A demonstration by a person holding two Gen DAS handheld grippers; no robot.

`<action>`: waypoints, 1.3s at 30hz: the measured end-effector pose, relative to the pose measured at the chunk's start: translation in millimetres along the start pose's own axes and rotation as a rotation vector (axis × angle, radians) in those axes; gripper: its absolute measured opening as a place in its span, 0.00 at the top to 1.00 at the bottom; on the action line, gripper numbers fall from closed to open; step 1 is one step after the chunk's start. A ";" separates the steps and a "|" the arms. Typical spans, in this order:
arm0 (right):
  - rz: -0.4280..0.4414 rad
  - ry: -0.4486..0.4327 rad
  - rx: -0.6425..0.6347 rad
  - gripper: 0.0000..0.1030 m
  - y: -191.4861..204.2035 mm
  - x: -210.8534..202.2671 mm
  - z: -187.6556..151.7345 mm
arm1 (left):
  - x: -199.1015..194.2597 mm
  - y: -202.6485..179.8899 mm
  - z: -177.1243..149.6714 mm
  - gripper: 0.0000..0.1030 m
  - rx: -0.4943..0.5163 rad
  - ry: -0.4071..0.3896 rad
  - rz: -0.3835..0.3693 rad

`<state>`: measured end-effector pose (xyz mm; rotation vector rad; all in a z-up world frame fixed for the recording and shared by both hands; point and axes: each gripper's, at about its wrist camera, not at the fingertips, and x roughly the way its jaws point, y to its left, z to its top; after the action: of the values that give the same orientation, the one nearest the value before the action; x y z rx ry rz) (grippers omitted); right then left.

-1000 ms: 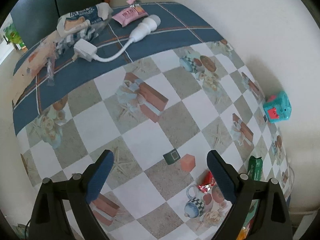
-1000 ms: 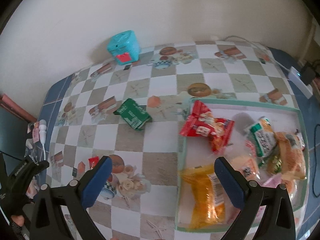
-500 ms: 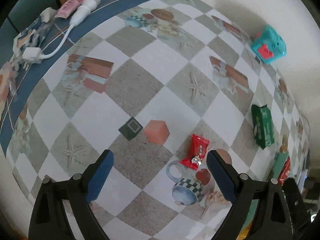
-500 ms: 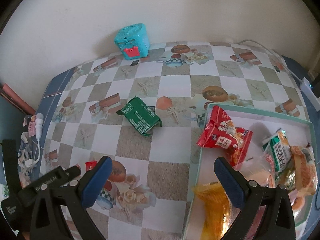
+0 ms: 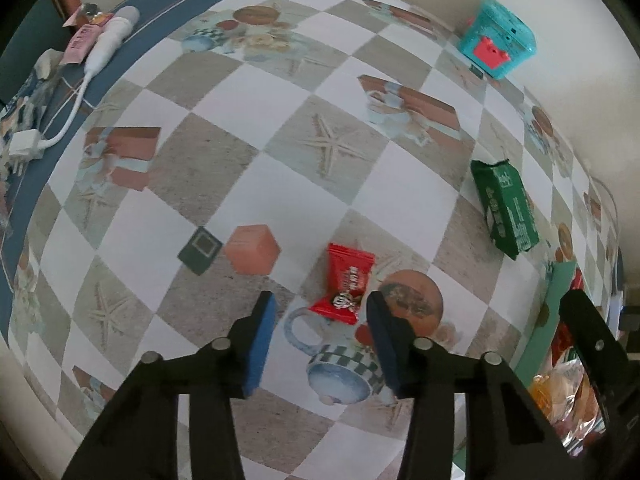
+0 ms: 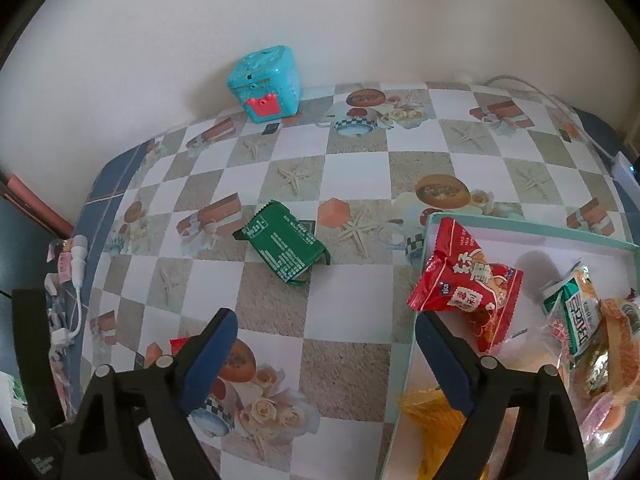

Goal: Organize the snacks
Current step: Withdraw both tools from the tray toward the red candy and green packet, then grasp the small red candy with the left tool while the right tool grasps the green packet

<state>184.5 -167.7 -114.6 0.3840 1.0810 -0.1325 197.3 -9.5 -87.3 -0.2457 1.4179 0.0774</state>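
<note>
Left gripper (image 5: 318,312) now down over small red candy (image 5: 346,284) mid-desk, jaws closing from wide, candy between but ungripped, so pickup for tray (image 6: 520,227) at right edge imminent; right gripper (image 6: 324,344) empty, jaws narrowing slightly.

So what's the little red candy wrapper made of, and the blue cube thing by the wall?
The red candy wrapper looks like thin shiny plastic film, maybe foil-backed: it has crimped ends and a silvery glint. The blue cube looks like hard moulded plastic, fairly glossy, with rounded corners and a red plastic part on its front.
</note>
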 end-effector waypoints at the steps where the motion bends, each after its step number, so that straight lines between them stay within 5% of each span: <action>1: 0.003 -0.001 0.001 0.10 -0.3 0.0 0.4 | 1.1 -0.5 0.0 0.60 0.000 0.002 -0.003; 6: 0.017 -0.015 0.007 0.12 -0.8 -0.3 4.0 | 5.7 1.5 2.4 0.72 0.000 0.004 -0.026; 24: 0.044 -0.038 -0.043 0.29 16.5 25.6 23.2 | 24.3 -7.4 40.2 0.79 -0.013 -0.033 -0.082; 39: -0.104 0.038 -0.292 0.32 64.7 71.5 45.9 | 26.9 4.9 46.8 0.79 -0.051 -0.048 -0.142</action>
<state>275.2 -118.9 -143.0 0.0680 1.1397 -0.0582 245.8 2.8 -108.2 -0.3831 1.3486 0.0026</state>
